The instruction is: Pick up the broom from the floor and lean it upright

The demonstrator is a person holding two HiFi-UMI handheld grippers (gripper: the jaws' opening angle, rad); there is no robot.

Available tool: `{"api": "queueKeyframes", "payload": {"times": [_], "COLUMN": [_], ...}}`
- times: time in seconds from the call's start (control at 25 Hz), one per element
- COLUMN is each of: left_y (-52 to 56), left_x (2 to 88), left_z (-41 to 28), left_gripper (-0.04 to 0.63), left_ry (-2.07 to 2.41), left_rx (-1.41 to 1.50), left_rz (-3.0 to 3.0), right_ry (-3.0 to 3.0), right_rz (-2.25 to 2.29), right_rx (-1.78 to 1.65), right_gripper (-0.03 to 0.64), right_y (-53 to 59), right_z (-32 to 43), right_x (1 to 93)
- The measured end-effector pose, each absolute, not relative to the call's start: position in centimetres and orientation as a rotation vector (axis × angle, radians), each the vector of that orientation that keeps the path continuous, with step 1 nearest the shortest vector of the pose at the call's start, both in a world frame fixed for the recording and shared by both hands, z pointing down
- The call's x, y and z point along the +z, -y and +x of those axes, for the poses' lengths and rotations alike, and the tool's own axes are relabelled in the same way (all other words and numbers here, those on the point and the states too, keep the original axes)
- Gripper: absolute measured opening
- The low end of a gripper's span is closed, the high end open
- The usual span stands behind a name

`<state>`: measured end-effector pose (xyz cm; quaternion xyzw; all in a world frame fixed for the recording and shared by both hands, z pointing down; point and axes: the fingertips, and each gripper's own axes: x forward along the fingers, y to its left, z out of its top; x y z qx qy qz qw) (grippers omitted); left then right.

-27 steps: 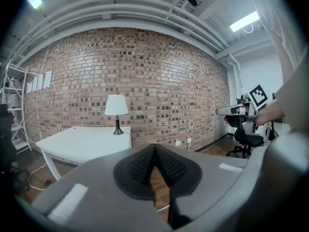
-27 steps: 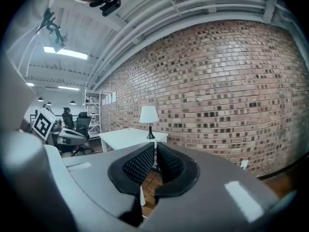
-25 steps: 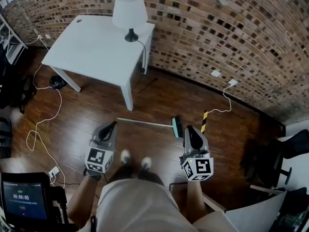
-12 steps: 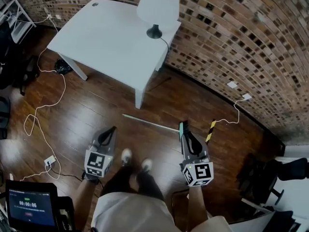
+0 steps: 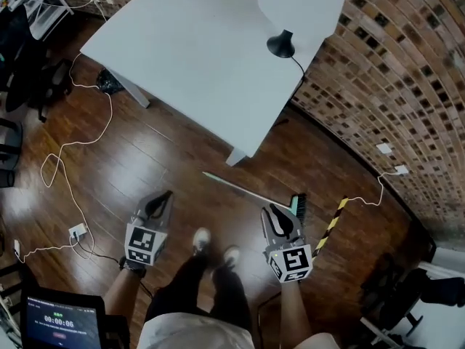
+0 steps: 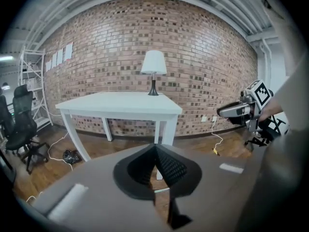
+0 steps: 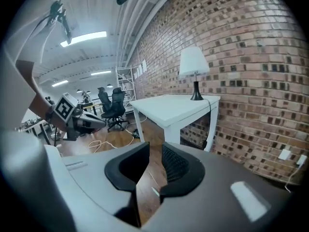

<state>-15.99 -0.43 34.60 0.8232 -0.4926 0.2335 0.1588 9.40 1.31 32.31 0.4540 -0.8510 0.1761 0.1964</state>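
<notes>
Floorboards [image 5: 145, 158] bear broom [image 5: 251, 191] beyond right hand-held gripper [image 5: 273, 213].

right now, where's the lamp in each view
Head view: lamp at top right.
Left gripper view: lamp at upper centre.
Right gripper view: lamp at upper right.
Shared landmark: the white table it stands on.

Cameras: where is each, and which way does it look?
Head view: on the person's head, looking down at broom, table; legs, left hand-held gripper, right hand-held gripper show.
Left gripper view: on the left one, facing the table; shut jaws show.
Right gripper view: on the right one, facing along the wall; open jaws show.
All share table and lamp.
</notes>
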Motion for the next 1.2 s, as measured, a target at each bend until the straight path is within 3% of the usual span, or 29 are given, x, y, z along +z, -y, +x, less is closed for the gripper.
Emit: {"api": "queueKeyframes", "payload": {"times": [0.72, 1.2], "left_y": [-2.1, -7.4], "left_x": [65.9, 86.6], "left_z": [-20.3, -21.4], "left_gripper": [0.002, 0.002], "left_ry": [1.391, 1.354], "left_rx": [0.780, 0.853], "left_rz": [2.037, 1.942], "right_ry": [2.263, 2.103], "right_rz": [0.795, 0.535], "right_rx": [0.510, 0.457], "right_gripper": [0.098, 0.104], "right_y": [0.1, 0.0], "right_z": [2.2, 2.3], "right_x": [67.6, 93.4]}}
